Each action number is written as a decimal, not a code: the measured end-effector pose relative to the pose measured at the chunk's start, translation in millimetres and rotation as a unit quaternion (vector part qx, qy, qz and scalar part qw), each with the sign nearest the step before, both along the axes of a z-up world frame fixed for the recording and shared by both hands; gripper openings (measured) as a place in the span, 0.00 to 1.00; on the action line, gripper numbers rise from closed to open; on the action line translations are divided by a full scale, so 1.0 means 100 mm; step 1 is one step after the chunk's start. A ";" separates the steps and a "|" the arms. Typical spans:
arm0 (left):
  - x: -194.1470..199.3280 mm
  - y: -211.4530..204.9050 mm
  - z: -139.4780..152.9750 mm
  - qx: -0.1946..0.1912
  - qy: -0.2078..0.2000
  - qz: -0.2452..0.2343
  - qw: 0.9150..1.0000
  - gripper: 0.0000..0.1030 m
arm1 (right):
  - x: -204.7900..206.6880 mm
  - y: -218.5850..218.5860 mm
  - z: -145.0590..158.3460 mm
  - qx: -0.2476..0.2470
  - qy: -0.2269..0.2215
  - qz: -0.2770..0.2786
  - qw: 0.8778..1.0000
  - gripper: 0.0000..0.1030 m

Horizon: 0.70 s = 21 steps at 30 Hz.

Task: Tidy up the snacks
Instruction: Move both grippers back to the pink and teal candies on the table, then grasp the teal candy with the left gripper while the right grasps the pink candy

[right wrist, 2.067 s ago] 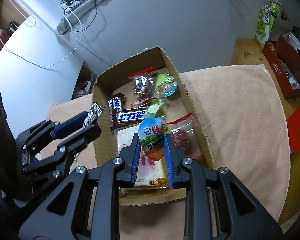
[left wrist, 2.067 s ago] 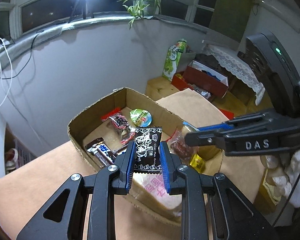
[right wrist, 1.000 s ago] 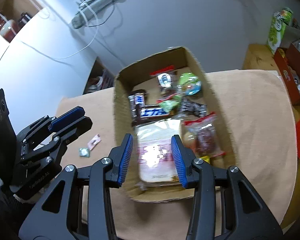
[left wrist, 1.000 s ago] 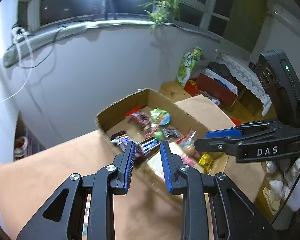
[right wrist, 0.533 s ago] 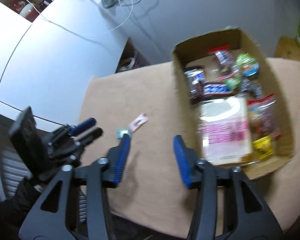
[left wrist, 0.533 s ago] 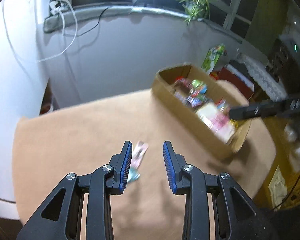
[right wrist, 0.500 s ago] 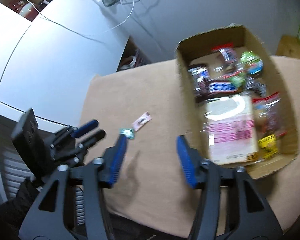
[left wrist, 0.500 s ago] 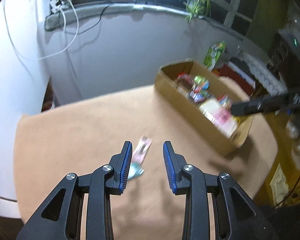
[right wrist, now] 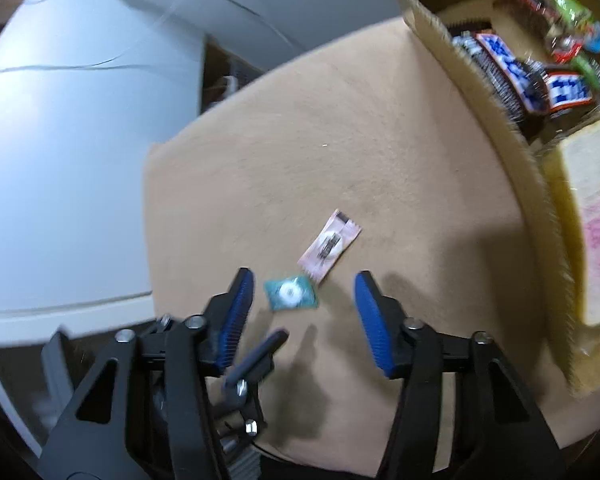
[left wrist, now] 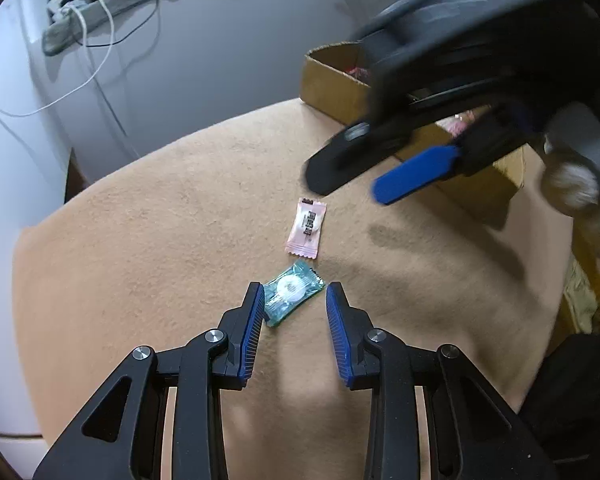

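Observation:
A teal wrapped candy [left wrist: 293, 293] and a pink wrapped candy [left wrist: 307, 227] lie close together on the tan cloth-covered table [left wrist: 160, 220]. My left gripper [left wrist: 294, 312] is open, its fingertips on either side of the teal candy, just above the cloth. My right gripper [right wrist: 303, 300] is open wide over both candies; the teal candy [right wrist: 291, 293] and the pink candy [right wrist: 329, 245] show between its fingers. The right gripper also shows in the left wrist view [left wrist: 380, 176], hovering beyond the pink candy. The cardboard snack box [right wrist: 480, 92] stands at the table's right.
The box holds chocolate bars [right wrist: 512, 68], a pink-printed bread pack [right wrist: 596, 216] and other wrapped snacks. A grey wall with a white cable [left wrist: 88, 52] rises behind the table. A white surface [right wrist: 52, 160] lies off the table's left edge.
Both grippers let go of their snacks into the box, opened, and swung left and down to the two candies on the cloth. The right gripper has opened wider.

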State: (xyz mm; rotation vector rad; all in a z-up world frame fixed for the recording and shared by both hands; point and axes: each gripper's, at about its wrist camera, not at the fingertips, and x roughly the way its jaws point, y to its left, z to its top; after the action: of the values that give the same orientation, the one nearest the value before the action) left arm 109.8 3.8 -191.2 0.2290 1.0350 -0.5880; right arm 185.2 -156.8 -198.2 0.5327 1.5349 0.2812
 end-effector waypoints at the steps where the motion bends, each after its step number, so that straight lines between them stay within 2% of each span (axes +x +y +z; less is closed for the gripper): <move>1: 0.01 0.01 -0.01 -0.004 0.002 -0.003 1.000 0.30 | 0.03 0.02 -0.06 -0.008 0.005 -0.003 1.000 0.47; 4: 0.08 0.06 -0.07 -0.017 0.016 -0.004 1.000 0.30 | 0.08 0.03 -0.23 -0.014 0.031 -0.020 0.999 0.46; 9: 0.16 0.08 -0.13 -0.032 0.021 -0.014 0.999 0.30 | 0.10 0.10 -0.28 -0.033 0.030 -0.023 0.999 0.45; 12: 0.19 0.06 -0.17 -0.031 0.023 -0.024 0.999 0.30 | 0.16 0.21 -0.27 -0.052 0.026 -0.012 0.998 0.45; 16: 0.22 0.00 -0.22 -0.039 0.031 -0.035 0.998 0.30 | 0.21 0.40 -0.24 -0.088 0.019 0.031 0.995 0.45; 19: 0.23 0.02 -0.23 -0.045 0.038 -0.039 0.997 0.30 | 0.22 0.46 -0.23 -0.111 0.015 0.057 0.992 0.35; 21: 0.25 0.04 -0.23 -0.045 0.037 -0.038 0.998 0.30 | 0.22 0.48 -0.23 -0.126 0.011 0.077 0.989 0.23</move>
State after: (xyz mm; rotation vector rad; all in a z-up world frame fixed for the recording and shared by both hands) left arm 135.2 7.6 -214.0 0.1686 1.0725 -0.7155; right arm 207.7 -108.4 -221.3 0.2197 1.6081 0.1965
